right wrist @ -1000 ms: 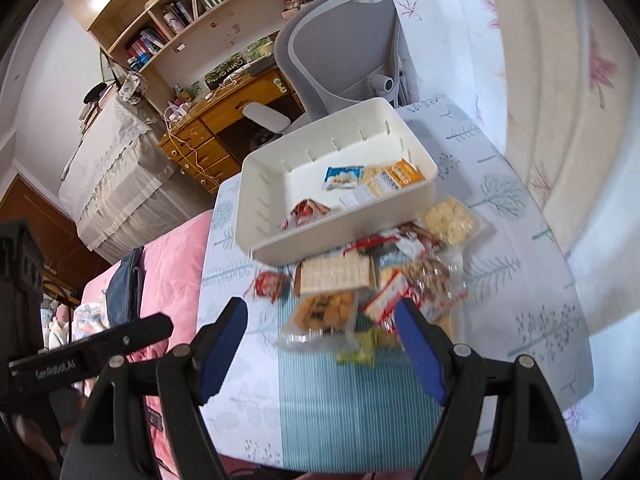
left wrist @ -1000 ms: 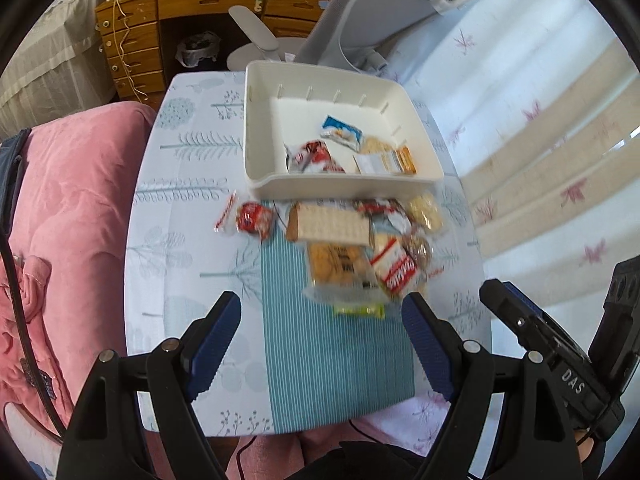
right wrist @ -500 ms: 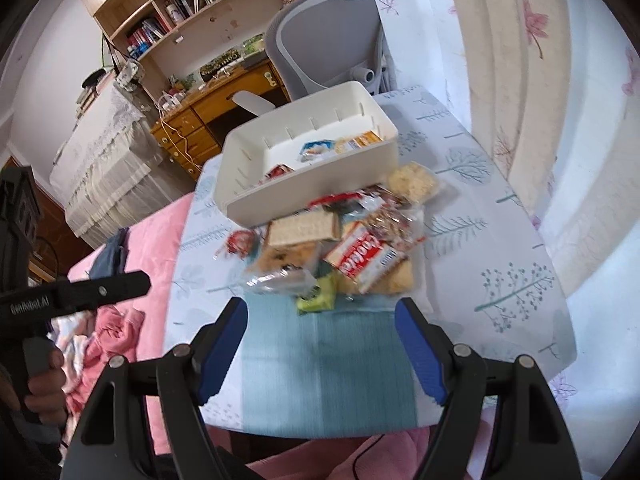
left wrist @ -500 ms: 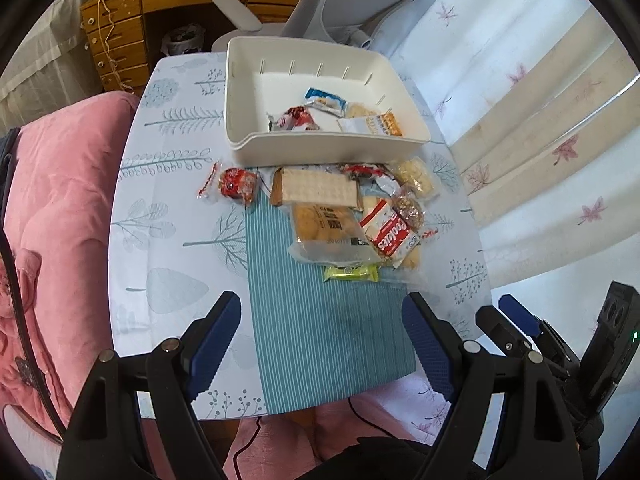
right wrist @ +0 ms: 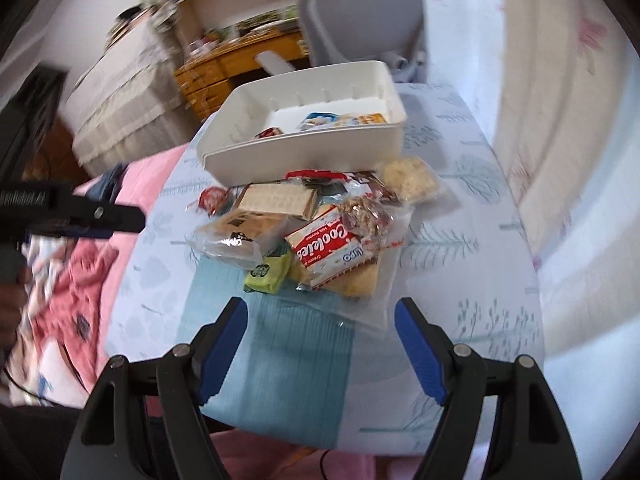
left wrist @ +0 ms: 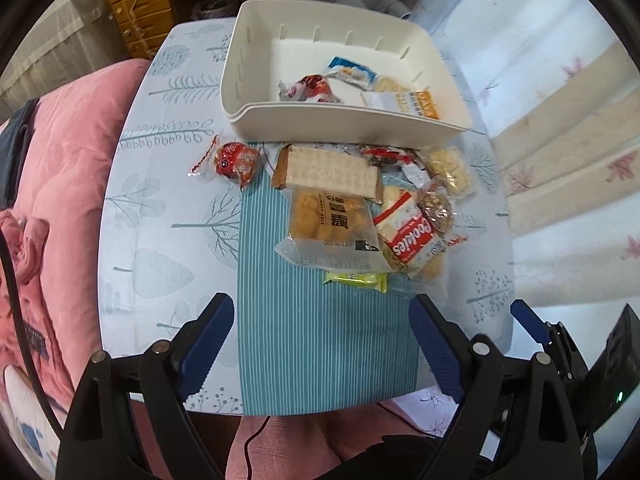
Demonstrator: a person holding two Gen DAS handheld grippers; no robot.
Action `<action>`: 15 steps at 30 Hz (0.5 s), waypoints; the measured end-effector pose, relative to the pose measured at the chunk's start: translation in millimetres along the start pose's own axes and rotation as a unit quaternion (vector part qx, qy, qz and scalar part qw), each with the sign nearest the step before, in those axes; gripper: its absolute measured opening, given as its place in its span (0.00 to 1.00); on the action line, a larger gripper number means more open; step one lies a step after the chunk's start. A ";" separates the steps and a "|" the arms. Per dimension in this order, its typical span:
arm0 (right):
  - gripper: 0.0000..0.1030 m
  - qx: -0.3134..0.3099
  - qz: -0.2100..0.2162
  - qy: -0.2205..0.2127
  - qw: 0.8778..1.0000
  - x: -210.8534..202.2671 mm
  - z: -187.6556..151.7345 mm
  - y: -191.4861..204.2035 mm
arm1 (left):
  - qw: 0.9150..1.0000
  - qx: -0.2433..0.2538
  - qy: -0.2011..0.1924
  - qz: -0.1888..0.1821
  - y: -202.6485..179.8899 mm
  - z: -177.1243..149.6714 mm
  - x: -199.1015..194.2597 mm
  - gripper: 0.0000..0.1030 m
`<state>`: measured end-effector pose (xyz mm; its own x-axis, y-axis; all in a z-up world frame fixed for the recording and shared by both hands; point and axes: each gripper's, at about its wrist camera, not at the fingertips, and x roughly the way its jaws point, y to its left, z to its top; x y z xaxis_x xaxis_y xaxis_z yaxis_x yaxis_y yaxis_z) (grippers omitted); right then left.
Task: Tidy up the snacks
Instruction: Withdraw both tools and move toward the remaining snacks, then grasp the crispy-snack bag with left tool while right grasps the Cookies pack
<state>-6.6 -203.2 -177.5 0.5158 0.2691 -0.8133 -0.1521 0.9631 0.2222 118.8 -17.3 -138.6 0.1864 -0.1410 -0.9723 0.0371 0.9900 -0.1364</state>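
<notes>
A white bin (left wrist: 256,112) (right wrist: 304,156) stands at the far end of the small table and holds several snack packs. A pile of snacks lies in front of it: a wafer pack (left wrist: 328,168), a clear biscuit bag (left wrist: 330,224), a red-white Cookies pack (left wrist: 412,236) (right wrist: 332,244), a green pack (left wrist: 356,278) (right wrist: 268,272) and a red pack (left wrist: 236,160) apart at the left. My left gripper (left wrist: 320,336) is open and empty above the near table edge. My right gripper (right wrist: 320,332) is open and empty, just short of the pile.
A teal striped mat (left wrist: 304,328) lies under the pile. A pink blanket (left wrist: 52,184) is at the left, a curtain (left wrist: 560,128) at the right. A grey chair (right wrist: 360,20) and a wooden desk (right wrist: 224,68) stand behind the table.
Both grippers have moved nearer to the table; the right one has dropped lower toward the snack pile. The snacks and bin have not moved. Both grippers stay open.
</notes>
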 end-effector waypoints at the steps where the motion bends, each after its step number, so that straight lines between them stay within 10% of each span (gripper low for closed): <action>1: 0.74 -0.017 0.007 0.002 1.000 3.4 1.2 -0.3 | 1.000 -0.003 0.003 0.004 -2.2 1.9 3.3 0.86; 15: 0.74 -0.142 0.099 0.026 0.985 59.4 21.7 -5.7 | 0.994 -0.038 0.065 0.083 -30.1 43.5 62.5 0.89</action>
<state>43.2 -192.5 -215.4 0.4089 0.4433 -0.7977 -0.4791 0.8482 0.2258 172.1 -56.4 -187.0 0.0553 0.0217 -0.9982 -0.0580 0.9981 0.0185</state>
